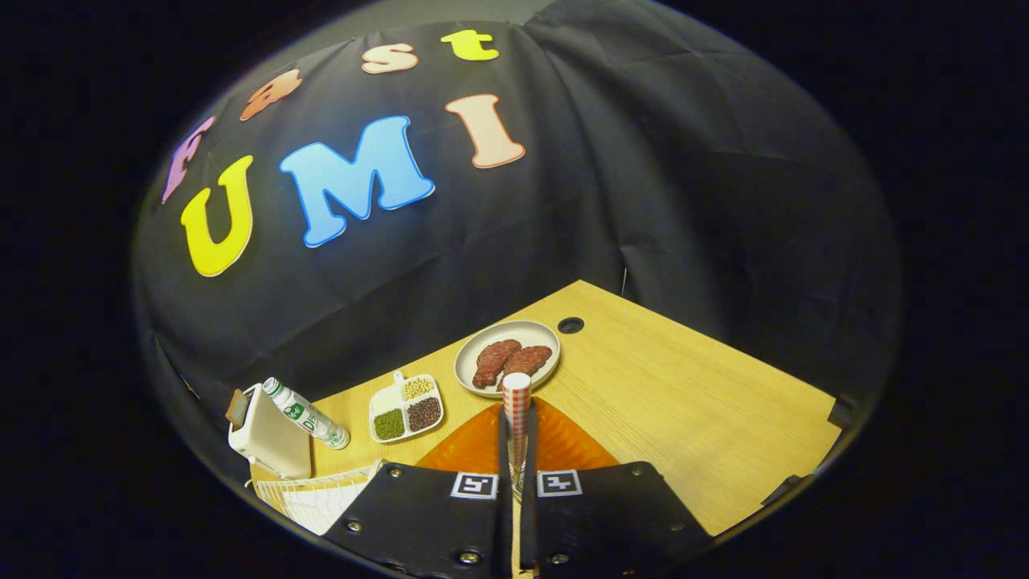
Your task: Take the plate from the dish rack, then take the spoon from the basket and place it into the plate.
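Gripping spoon handle (pixel 517 402), checkered, upright between closed tool (pixel 516 450) fingers | orange plate (pixel 474 446) on counter (pixel 683 402) directly beneath and just ahead | plate judged already out of rack; spoon lifted, release into plate remaining | wire basket (pixel 309 490) beside tool.

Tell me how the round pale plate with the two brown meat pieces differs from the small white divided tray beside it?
The round pale plate is one open dish holding two brown meat pieces; the white divided tray is squarish, smaller, with three compartments of green, dark and pale grains. The plate lies beyond the gripper, whose fingers clamp a checked handle; the tray sits left. Both rest flat on the wooden table.
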### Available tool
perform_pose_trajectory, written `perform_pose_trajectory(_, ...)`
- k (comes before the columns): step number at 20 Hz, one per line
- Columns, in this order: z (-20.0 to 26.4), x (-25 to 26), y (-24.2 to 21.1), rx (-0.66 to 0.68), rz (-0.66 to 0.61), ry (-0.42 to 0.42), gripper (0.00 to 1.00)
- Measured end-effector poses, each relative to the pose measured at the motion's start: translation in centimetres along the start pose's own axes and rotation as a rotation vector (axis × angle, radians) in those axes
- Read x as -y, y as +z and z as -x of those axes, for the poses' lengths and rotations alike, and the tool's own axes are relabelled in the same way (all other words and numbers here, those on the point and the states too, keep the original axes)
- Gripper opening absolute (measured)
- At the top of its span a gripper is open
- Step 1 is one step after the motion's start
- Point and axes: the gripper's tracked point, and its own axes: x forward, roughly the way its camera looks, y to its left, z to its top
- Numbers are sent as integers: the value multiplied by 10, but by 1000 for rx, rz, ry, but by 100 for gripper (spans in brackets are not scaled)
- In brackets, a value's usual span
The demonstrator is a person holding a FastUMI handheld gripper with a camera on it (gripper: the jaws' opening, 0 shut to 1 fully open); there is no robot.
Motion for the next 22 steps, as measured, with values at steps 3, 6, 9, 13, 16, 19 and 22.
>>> perform_pose_trajectory(3, 20, -15, 15, 43, 64, 25, 4)
perform_pose_trajectory(6, 42, -38, 20, 68, 100, 78, 4)
perform_pose_trajectory(9, 66, -64, 18, 82, 164, 132, 4)
perform_pose_trajectory(13, 99, -110, 2, 86, 266, 237, 3)
perform_pose_trajectory(16, 140, -145, -28, 81, 359, 325, 4)
perform_pose_trajectory(19, 177, -181, -64, 62, 436, 433, 4)
perform_pose_trajectory(22, 210, -202, -103, 22, 478, 520, 4)
